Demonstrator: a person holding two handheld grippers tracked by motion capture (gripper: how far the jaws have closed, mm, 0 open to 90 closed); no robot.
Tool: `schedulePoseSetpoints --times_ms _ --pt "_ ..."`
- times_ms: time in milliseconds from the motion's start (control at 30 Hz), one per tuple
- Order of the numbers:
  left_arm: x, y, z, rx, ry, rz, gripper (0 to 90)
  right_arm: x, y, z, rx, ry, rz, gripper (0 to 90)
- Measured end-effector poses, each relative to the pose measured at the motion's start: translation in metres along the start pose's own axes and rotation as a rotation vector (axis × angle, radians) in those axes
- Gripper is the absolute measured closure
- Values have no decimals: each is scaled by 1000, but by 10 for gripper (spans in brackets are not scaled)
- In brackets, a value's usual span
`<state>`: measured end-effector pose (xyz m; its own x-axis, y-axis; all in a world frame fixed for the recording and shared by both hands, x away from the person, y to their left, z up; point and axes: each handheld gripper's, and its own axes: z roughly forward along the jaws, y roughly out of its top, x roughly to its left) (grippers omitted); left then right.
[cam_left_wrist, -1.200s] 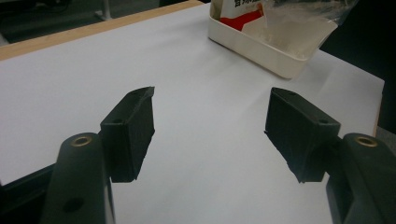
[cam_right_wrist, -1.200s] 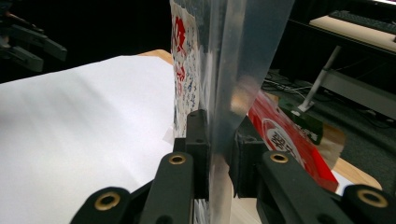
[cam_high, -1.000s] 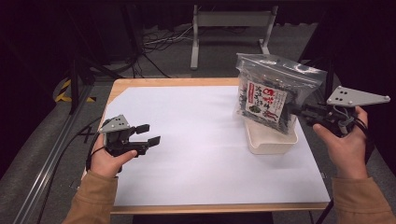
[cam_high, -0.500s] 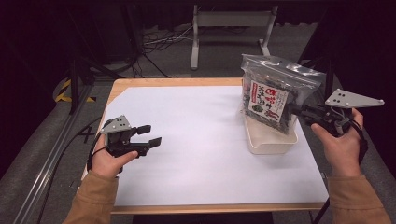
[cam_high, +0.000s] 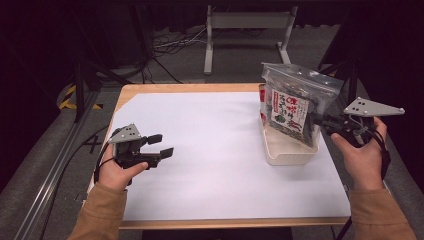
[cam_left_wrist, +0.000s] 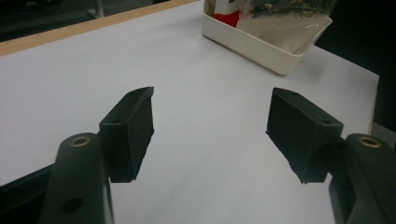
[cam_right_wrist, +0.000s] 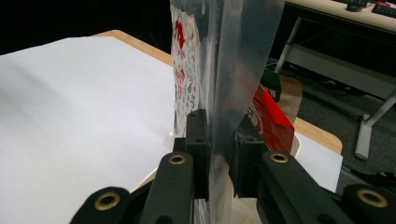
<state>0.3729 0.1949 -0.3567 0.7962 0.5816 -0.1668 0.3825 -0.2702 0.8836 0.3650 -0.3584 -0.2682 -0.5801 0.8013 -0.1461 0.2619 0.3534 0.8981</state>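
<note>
A clear plastic bag of dark dried food with a white and red label (cam_high: 292, 105) stands upright with its lower end in a cream tray (cam_high: 286, 152) at the table's right. My right gripper (cam_high: 316, 121) is shut on the bag's right edge; in the right gripper view the bag's clear edge (cam_right_wrist: 233, 70) passes between the two pads. A red packet (cam_right_wrist: 268, 116) lies in the tray behind the bag. My left gripper (cam_high: 161, 145) hovers over the white sheet at the left, open with nothing between its jaws, which point toward the tray (cam_left_wrist: 261, 44).
White paper (cam_high: 215, 145) covers most of the wooden table (cam_high: 165, 89). A metal stand (cam_high: 245, 25) and cables sit on the dark floor beyond the far edge. A rail runs along the floor on the left.
The right gripper has lowered the bag a little, so its lower end sits deeper in the tray. The left gripper has stayed in place.
</note>
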Motion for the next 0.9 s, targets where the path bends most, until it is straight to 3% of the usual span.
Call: schedulePoseSetpoints --times_ms 500,900 --pt "1 -1 0 1 -2 -6 317 5 -7 8 51 -11 -14 797" --pt "1 -1 0 3 0 -10 310 7 -25 22 104 5 0 795"
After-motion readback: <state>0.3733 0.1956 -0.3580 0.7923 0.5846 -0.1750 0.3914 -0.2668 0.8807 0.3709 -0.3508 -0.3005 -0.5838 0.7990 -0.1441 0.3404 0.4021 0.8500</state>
